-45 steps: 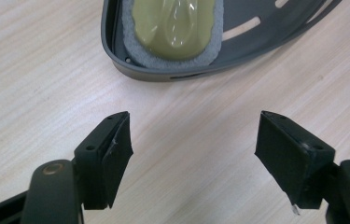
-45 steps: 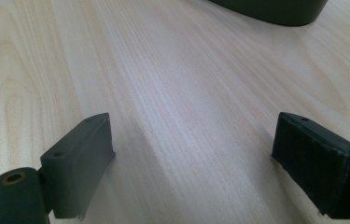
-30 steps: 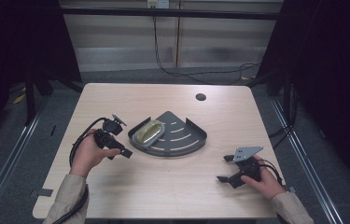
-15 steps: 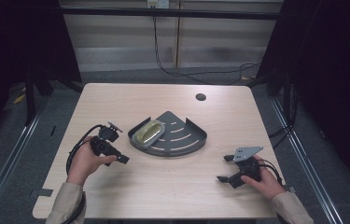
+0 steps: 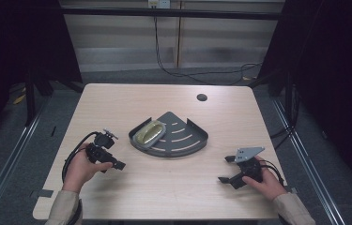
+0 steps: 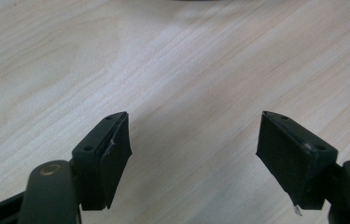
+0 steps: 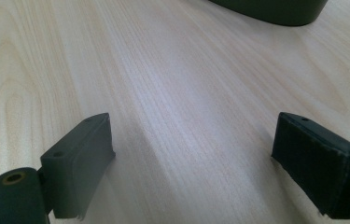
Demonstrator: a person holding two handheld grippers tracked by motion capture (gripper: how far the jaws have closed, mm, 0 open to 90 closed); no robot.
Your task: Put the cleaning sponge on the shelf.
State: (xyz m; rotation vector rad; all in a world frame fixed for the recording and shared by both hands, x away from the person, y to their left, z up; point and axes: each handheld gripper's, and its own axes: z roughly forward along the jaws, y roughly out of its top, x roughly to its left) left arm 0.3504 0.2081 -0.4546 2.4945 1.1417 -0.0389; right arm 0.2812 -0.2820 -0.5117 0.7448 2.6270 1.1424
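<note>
On the pale wooden worktop (image 5: pixel 164 187), a dark quarter-round tray (image 5: pixel 187 140) sat near the middle, with a yellowish oval object (image 5: pixel 149 133) lying in its left part. The left hand-held gripper (image 6: pixel 193 154) rested low over bare wood just left of the tray, jaws spread apart and grasping nothing. The right hand-held gripper (image 7: pixel 193 168) lay near the worktop's front right corner, likewise released and empty, well apart from the tray.

Beige sleeves (image 5: pixel 65 206), black claws with looped cables, grey three-cornered plate (image 5: pixel 248 153) on one.
</note>
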